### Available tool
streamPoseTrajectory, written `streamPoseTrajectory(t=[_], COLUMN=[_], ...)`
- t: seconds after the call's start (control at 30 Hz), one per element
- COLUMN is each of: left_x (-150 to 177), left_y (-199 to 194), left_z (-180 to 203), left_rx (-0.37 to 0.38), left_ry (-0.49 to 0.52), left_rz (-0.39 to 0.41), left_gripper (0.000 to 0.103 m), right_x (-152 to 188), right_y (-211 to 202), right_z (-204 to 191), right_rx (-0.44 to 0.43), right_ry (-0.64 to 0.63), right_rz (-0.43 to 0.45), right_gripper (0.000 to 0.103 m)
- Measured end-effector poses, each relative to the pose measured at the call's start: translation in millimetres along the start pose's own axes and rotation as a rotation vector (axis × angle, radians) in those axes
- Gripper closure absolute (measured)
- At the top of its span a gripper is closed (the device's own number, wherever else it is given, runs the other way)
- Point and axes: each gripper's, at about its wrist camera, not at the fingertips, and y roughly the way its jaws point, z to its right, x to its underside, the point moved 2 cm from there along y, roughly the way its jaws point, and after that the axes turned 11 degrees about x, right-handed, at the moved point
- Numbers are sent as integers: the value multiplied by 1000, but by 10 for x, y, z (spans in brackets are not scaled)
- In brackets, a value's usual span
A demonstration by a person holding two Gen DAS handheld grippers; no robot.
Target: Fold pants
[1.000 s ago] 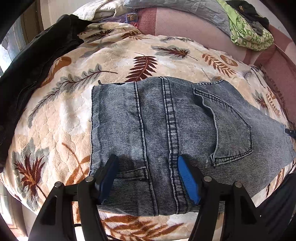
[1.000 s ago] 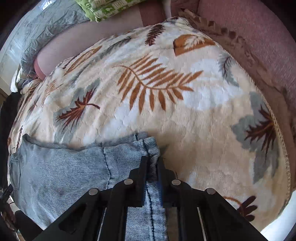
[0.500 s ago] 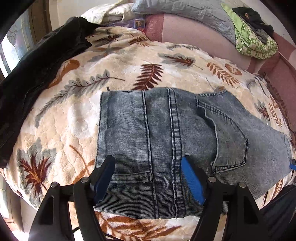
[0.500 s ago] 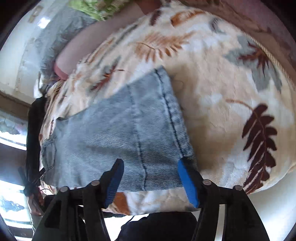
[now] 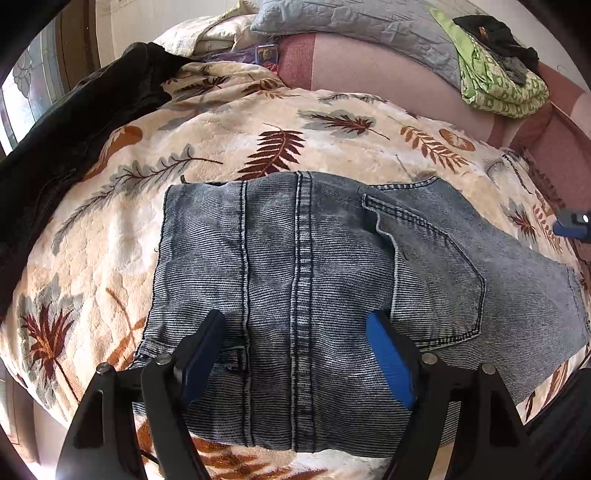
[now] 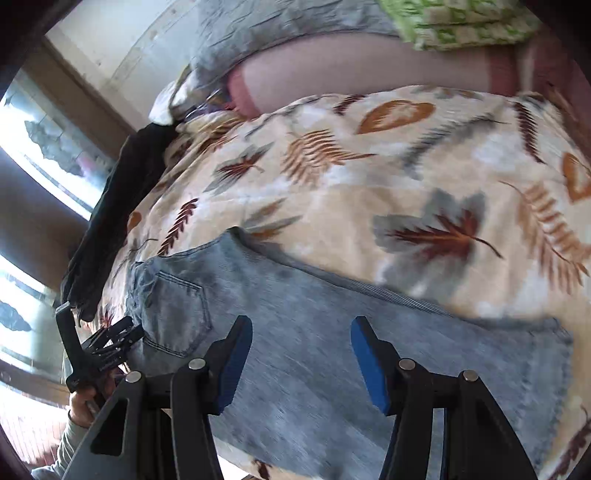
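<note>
The folded blue denim pants (image 5: 314,280) lie flat on the leaf-patterned blanket (image 5: 229,144), back pocket (image 5: 436,273) facing up. My left gripper (image 5: 295,343) is open and empty, hovering above the near waist end. In the right wrist view the pants (image 6: 332,350) lie across the lower half; my right gripper (image 6: 301,358) is open and empty above them. The left gripper (image 6: 110,343) shows at the left edge of that view, held in a hand. A blue tip of the right gripper (image 5: 570,225) shows at the left wrist view's right edge.
A black jacket (image 5: 66,140) lies along the blanket's left side. A grey pillow (image 5: 369,33) and a green patterned cloth pile (image 5: 502,81) rest on the pink sofa back (image 5: 388,74). A window (image 6: 44,155) is at the left.
My right gripper let go of the pants' leg end, opened and drew back above the denim, swinging its view left. My left gripper stayed open and lifted slightly back.
</note>
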Motion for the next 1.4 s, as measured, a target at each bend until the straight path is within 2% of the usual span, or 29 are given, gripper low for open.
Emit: streamPoseTrajectory(t=[0.13, 0.27, 0.3, 0.33, 0.37, 0.43, 0.6, 0.7, 0.8, 0.87, 0.93, 1.0, 1.07, 1.17, 1.2, 1.27, 1.3, 1.33, 1.37, 1.4], left_x=[-3, 6, 8, 7, 5, 4, -4, -1, 9, 14, 15, 17, 15, 15, 15, 18, 16, 15, 15, 17], left_y=[-10, -21, -21, -20, -21, -22, 9, 14, 5, 0, 2, 6, 12, 14, 14, 13, 14, 16, 14, 12], left_z=[-22, 10, 13, 11, 7, -2, 16, 28, 26, 25, 30, 41, 55, 52, 44, 43, 44, 43, 44, 45], left_rx=[12, -5, -7, -8, -6, -3, -17, -28, -30, -29, -33, -39, -47, -47, -46, -46, -50, -54, -57, -57], left_ry=[-1, 18, 20, 21, 20, 17, 26, 33, 28, 26, 21, 18, 20, 17, 17, 19, 21, 21, 21, 20], left_rz=[7, 23, 26, 27, 27, 28, 30, 34, 35, 37, 37, 37, 36, 35, 36, 36, 36, 35, 36, 35], left_gripper=[21, 20, 20, 20, 20, 20, 19, 18, 18, 18, 18, 18, 18, 18, 18, 18, 17, 17, 17, 17], right_x=[-402, -630, -656, -668, -665, -672, -757, -708, -683, -636, -504, -292, -90, 164, 224, 294, 304, 313, 319, 323], right_y=[618, 1147, 1244, 1307, 1318, 1299, 1402, 1536, 1367, 1102, 787, 474, 348, 401, 446, 577, 621, 615, 559, 459], right_z=[-605, -822, -856, -895, -950, -1067, -1116, -1071, -962, -819, -672, -477, -264, 146, 308, 689, 912, 1079, 1184, 1237], right_rx=[22, 60, 69, 85, 115, 171, 313, 330, 321, 267, 202, 104, -12, -104, -95, 20, 12, -86, -126, -99], right_ry=[-124, -152, -171, -201, -237, -313, -380, -360, -271, -164, -68, 38, 102, 187, 210, 252, 319, 400, 457, 482], right_rz=[-42, -114, -134, -141, -128, -88, -10, -4, 44, 76, 118, 149, 98, -26, -47, -65, -52, -33, -7, 23], right_gripper=[44, 47, 64, 94, 100, 100, 101, 101, 97, 85, 44, 31, 31, 31, 31, 31, 36, 36, 36, 36])
